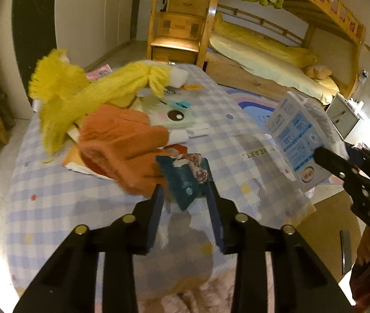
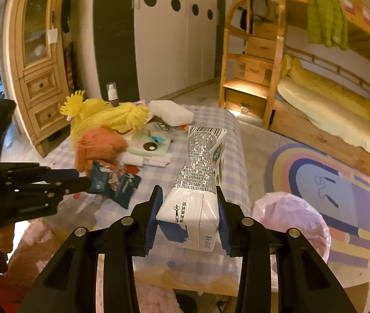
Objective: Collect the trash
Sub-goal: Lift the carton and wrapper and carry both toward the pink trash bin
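A: Entry, right claw [image 2: 189, 217]. You have it clamped on the milk carton [image 2: 198, 182], pads squeezing the two side walls near the folded base end, the barcoded end pointing straight ahead of the claw. The carton is lifted off the counter [image 2: 159, 182].

B: Handling?

A: Judged light and likely empty; thin card walls that will buckle if you squeeze harder. The base folds are the stiffest part, so your present hold looks right. Coated surface, somewhat slick.

B: Left claw?

A: Left claw [image 1: 185, 195] stands open, fingers spread either side of the dark teal wrapper [image 1: 185, 180], which lies just ahead of the tips, not yet pinched. Wrapper: crumpled foil, soft, nearly weightless, will slide and fold. I'd judge a thick creased edge is the place to take it. The orange plush [image 1: 122, 146] sits just left of the claw tips, touching or overlapping the wrapper; risk of catching fur.

B: What does each view add?

A: The right wrist view alone shows the pink-lined bin [image 2: 292, 224], just right of and below the right claw: the probable drop point. The left wrist view shows the carton's blue printed face and the wrapper between the open fingers.
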The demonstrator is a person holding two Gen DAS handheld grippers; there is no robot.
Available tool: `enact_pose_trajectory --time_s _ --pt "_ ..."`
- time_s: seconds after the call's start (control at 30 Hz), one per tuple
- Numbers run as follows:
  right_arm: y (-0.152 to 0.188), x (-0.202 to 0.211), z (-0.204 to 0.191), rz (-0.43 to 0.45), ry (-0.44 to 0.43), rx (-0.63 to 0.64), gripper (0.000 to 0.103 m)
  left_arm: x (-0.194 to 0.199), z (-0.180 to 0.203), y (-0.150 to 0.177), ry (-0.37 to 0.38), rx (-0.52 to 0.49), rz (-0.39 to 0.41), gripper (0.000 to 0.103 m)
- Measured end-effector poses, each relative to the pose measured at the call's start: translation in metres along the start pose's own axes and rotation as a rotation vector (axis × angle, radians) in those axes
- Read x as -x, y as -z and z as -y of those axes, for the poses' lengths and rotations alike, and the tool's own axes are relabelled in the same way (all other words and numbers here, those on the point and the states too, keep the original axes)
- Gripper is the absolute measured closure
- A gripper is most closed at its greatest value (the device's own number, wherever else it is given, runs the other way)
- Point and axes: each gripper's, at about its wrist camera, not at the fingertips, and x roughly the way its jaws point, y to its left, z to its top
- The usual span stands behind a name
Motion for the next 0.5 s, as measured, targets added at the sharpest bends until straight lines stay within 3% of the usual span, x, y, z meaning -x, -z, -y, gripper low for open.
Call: enact_pose_trajectory --time_s 0.07,0.13,0.17,0.27,0.4,0.47,0.5 --pt "0.002 0.0 0.003 -0.001 -0.001 -0.01 0.063 -0.011 -0.001 0.0 0.017 0.016 -0.031 0.083" --pt "0.003 0.002 0.004 0.001 -0.001 -0.014 0.063 -0.02 -0.003 0.001 0.041 0.04 -0.054 0.101" --pt "0.004 0.003 0.005 0.004 -0.002 -0.016 0.063 -0.022 -0.002 0.001 0.047 0.042 -0.058 0.103" --pt "0.006 0.009 0.01 0.016 0.001 -0.03 0.063 -0.018 0.008 0.003 0.058 -0.003 -0.041 0.103" --pt "0.009 0.014 0.017 0.023 0.005 -0.049 0.063 -0.012 0.018 0.006 0.003 -0.061 -0.033 0.103" --pt "0.01 0.016 0.019 0.028 0.005 -0.053 0.063 -0.009 0.013 0.01 -0.033 -0.029 -0.046 0.08" --pt "0.012 0.017 0.019 0.029 0.006 -0.054 0.063 -0.008 0.009 0.011 -0.037 -0.008 -0.048 0.045"
